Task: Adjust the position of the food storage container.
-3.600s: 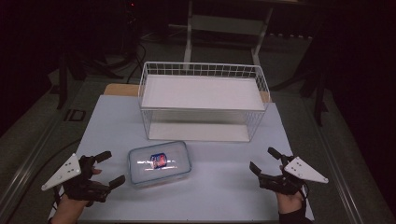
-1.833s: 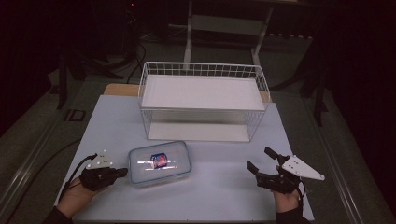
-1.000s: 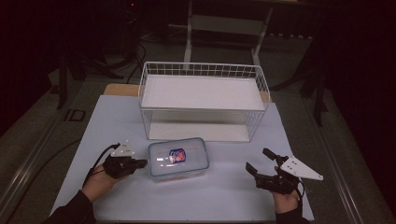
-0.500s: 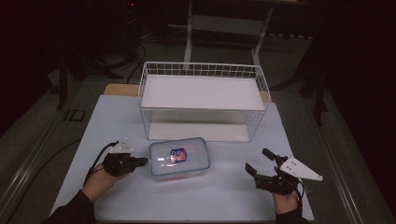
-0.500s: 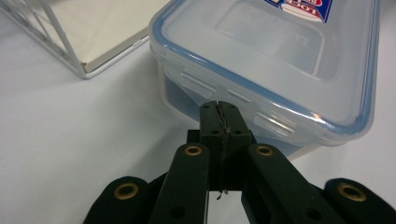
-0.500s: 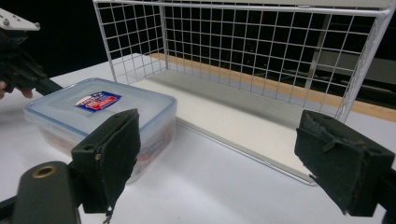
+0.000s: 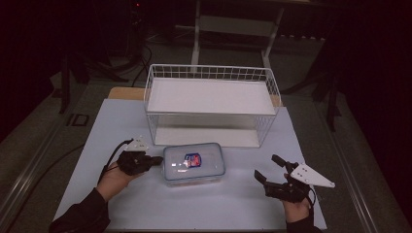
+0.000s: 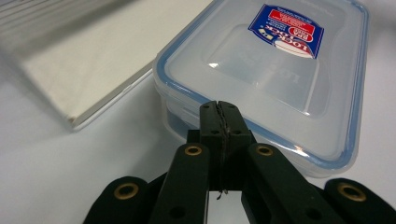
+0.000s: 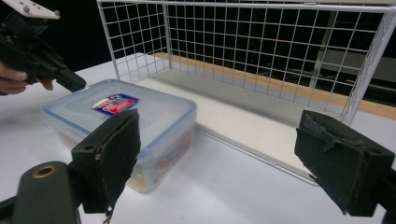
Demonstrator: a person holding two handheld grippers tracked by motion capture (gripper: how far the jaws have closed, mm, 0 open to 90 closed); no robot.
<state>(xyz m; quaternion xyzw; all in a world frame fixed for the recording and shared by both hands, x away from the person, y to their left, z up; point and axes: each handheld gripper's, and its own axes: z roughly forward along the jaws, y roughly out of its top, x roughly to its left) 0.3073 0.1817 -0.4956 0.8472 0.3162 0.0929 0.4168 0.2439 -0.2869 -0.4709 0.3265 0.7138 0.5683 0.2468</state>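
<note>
Sliding toward the far edge of the table, the box [image 7: 194,164] now sits just before the wire basket [image 7: 212,73], having been pushed there from the near left. The left gripper [image 7: 154,160], jaws pressed together and empty, touches its short side. The right gripper [image 7: 269,167] waits with jaws wide, near the right edge. Lifting it in seems next.
</note>
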